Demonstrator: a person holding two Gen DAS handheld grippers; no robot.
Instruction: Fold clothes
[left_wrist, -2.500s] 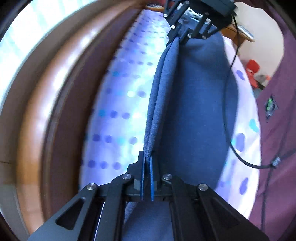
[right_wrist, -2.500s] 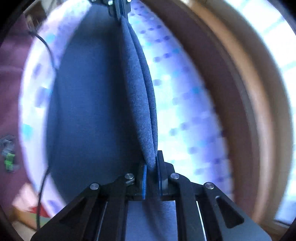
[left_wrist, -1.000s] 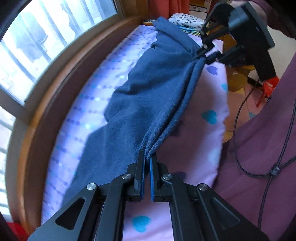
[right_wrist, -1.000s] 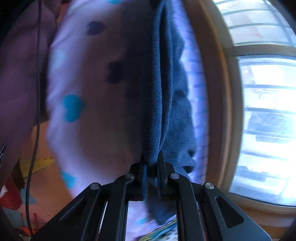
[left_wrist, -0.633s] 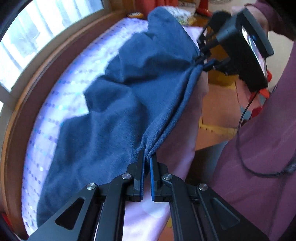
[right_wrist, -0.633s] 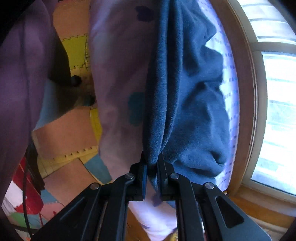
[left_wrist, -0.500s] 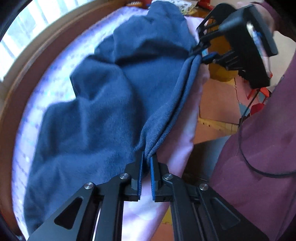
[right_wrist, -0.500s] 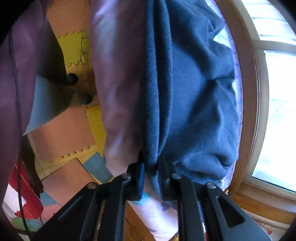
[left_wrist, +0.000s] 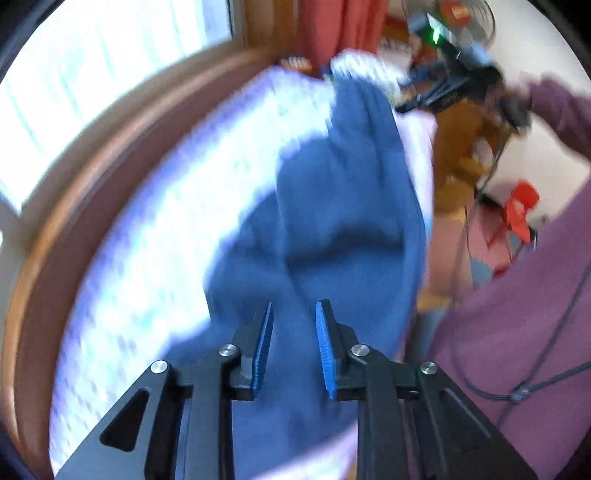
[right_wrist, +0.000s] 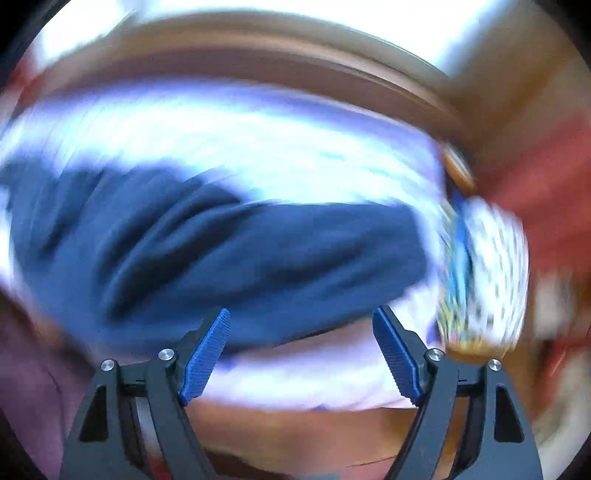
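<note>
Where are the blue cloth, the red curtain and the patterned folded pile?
Blue cloth (left_wrist: 332, 206): left wrist view, its middle.
Red curtain (left_wrist: 317, 29): left wrist view, lower folds.
Patterned pile (right_wrist: 491, 273): right wrist view, its side.

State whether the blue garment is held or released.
Released: the blue garment lies bunched on the bedsheet, no pad touching it as both grippers open.

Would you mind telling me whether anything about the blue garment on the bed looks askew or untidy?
Yes: the blue garment lies rumpled on the bed, with deep creases and an uneven outline, not flat. Neither the left gripper nor the right gripper holds it; both are opening.
</note>
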